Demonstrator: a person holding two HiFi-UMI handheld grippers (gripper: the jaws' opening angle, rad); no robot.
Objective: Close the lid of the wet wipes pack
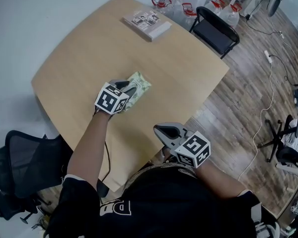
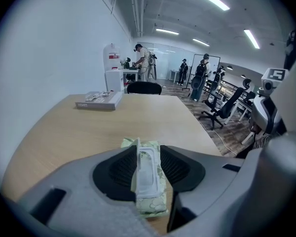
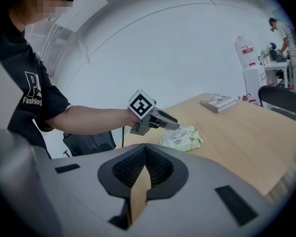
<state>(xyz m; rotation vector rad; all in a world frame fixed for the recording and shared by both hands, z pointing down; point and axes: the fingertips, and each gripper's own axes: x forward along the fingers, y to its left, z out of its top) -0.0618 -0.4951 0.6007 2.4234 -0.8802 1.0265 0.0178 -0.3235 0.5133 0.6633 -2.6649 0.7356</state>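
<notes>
Clamping the wet wipes pack (image 2: 153,205), the left gripper (image 1: 130,89) flanks its raised lid (image 2: 145,174).

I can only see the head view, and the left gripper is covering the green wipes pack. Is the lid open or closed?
Observer: Open. In the left gripper view the white lid stands upright, pinched between the jaws of the left gripper.
Operator: Is the other gripper holding something?
Observer: No. Its own view shows the right gripper with jaws together, nothing in them.
Operator: Is anyone else around?
Observer: Yes, a person stands far beyond the table.
</notes>
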